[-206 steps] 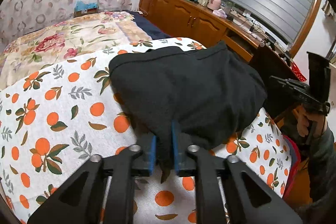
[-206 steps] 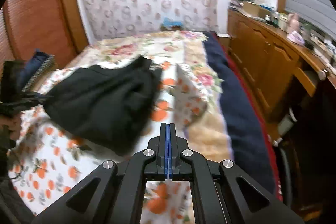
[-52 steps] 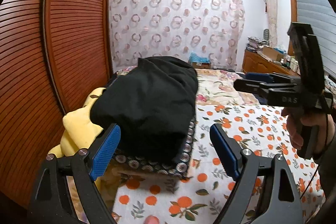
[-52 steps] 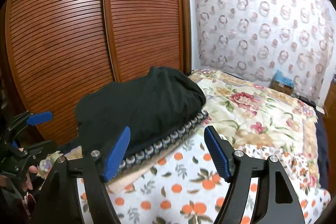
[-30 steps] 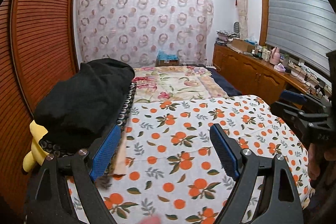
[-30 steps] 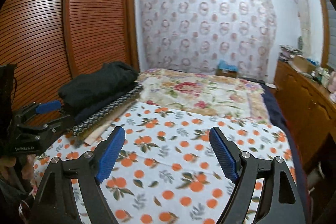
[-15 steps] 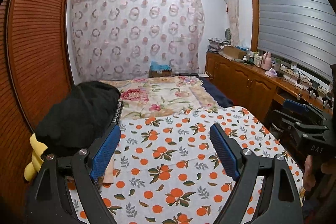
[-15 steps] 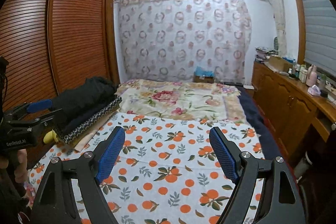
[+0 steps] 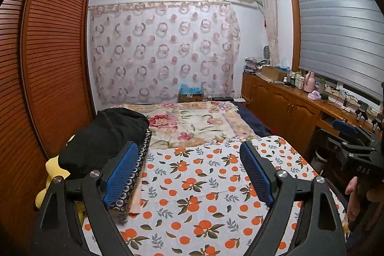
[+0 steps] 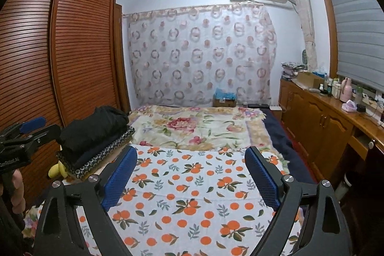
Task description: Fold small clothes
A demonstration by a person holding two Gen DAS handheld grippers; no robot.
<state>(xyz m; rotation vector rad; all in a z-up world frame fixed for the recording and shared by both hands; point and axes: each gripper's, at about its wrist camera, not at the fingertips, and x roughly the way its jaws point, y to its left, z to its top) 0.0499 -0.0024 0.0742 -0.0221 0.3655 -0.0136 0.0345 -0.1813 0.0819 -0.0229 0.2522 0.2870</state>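
A folded black garment (image 9: 105, 136) (image 10: 96, 128) tops a small stack of folded clothes at the bed's left edge, over a dark patterned piece (image 10: 108, 150). My left gripper (image 9: 189, 174) is open above the orange-print sheet (image 9: 204, 184), right of the stack, nothing between its blue pads. My right gripper (image 10: 192, 176) is open over the same sheet (image 10: 192, 184), its jaws still opening with nothing between them. Each gripper shows at the edge of the other's view, held by a hand.
A louvred wooden wardrobe (image 10: 60, 52) runs along the left of the bed. A floral blanket (image 10: 192, 126) covers the far half. A wooden sideboard (image 9: 288, 109) with bottles stands on the right. A yellow soft toy (image 9: 52, 167) lies beside the stack. A cardboard box (image 10: 224, 100) sits by the curtain.
Both grippers have drawn back and swung right, away from the stack, and now face down the bed. The black garment stays on the stack. The right jaws stand slightly wider.
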